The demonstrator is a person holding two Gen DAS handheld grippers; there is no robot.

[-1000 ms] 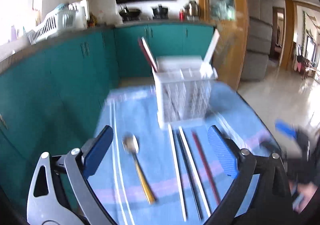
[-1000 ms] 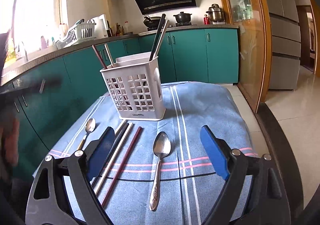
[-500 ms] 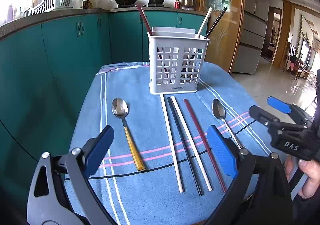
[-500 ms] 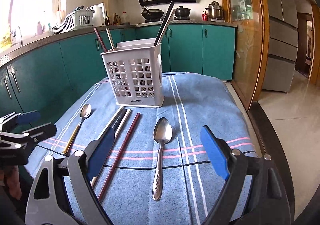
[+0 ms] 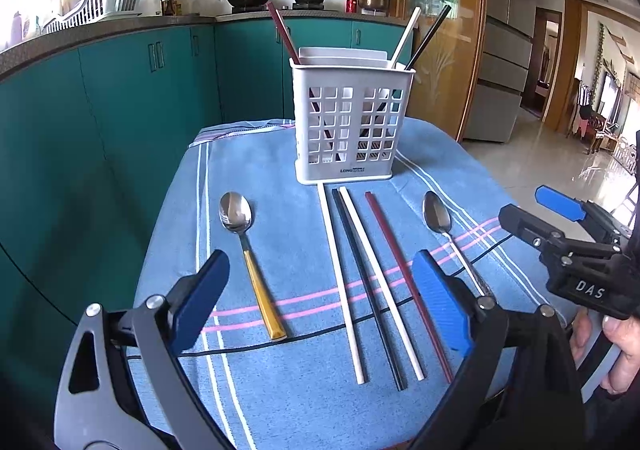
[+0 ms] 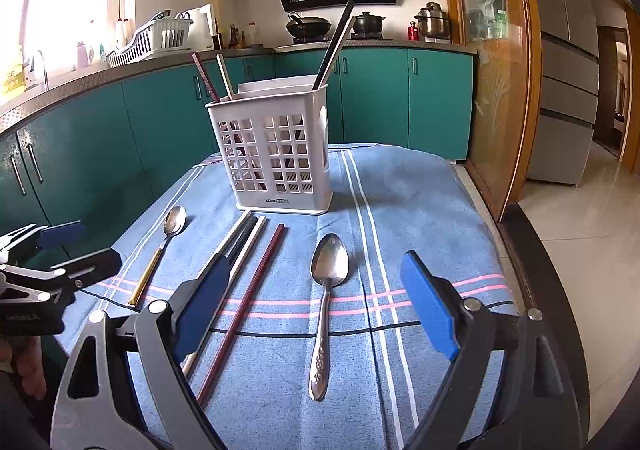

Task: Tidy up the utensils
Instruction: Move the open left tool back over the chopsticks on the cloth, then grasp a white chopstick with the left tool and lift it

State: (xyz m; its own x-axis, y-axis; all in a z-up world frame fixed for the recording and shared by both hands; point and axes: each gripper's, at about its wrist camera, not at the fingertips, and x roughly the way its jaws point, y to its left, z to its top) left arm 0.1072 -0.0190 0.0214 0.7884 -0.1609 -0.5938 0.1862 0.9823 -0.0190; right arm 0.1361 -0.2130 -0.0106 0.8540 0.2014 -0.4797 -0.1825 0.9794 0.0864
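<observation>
A white slotted utensil basket point(image 5: 348, 122) point(image 6: 276, 158) stands on the blue striped cloth with several chopsticks leaning in it. In front of it lie a gold-handled spoon point(image 5: 248, 246) point(image 6: 160, 250), two white chopsticks point(image 5: 340, 278), a black chopstick point(image 5: 364, 278), a dark red chopstick point(image 5: 400, 270) point(image 6: 248, 298) and a silver spoon point(image 5: 444, 230) point(image 6: 326, 302). My left gripper point(image 5: 320, 266) hovers open above the near ends of the chopsticks, holding nothing. My right gripper point(image 6: 316, 264) stands open over the silver spoon, also holding nothing.
The cloth point(image 5: 280, 178) covers a small table whose near and side edges drop off close by. Teal cabinets point(image 5: 120, 98) run along the left and back. Each gripper shows in the other's view: the right one point(image 5: 536, 210) at the right edge, the left one point(image 6: 76, 246) at the left edge.
The left gripper swung in and came down toward the table, then settled; its view went from blurred to sharp. The right gripper has hardly moved. Both stay open.
</observation>
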